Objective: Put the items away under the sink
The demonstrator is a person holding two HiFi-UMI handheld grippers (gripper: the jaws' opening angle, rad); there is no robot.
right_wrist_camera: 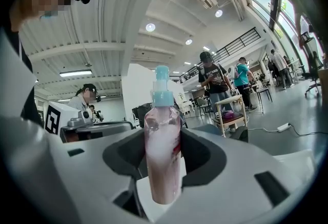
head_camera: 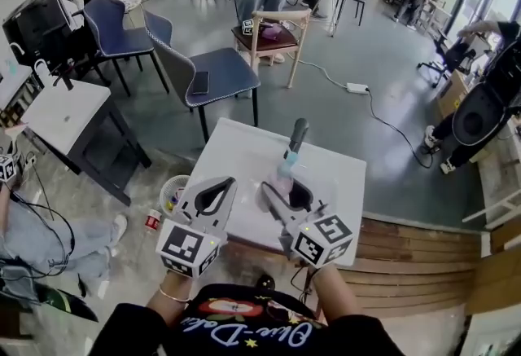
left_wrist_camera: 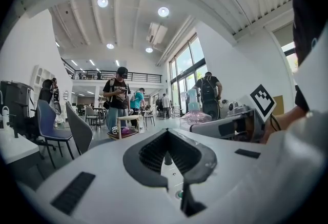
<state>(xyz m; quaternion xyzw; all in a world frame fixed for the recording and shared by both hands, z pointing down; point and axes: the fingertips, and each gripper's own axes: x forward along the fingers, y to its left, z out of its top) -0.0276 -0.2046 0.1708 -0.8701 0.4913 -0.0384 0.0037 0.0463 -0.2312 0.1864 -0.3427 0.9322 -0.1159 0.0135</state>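
Note:
In the right gripper view a pink bottle with a light blue pump top stands upright between the jaws, and my right gripper is shut on it. From the head view the same bottle is held over the white table by the right gripper. A slim dark grey object sits on the table just beyond it. My left gripper hovers beside it on the left, its tips together and nothing in it. The left gripper view shows those jaws shut, with the bottle off to the right.
Two blue chairs and a wooden chair stand beyond the table. A white side table is at the left, a small white basket on the floor below it. People stand at the back. A cable with a power strip crosses the floor.

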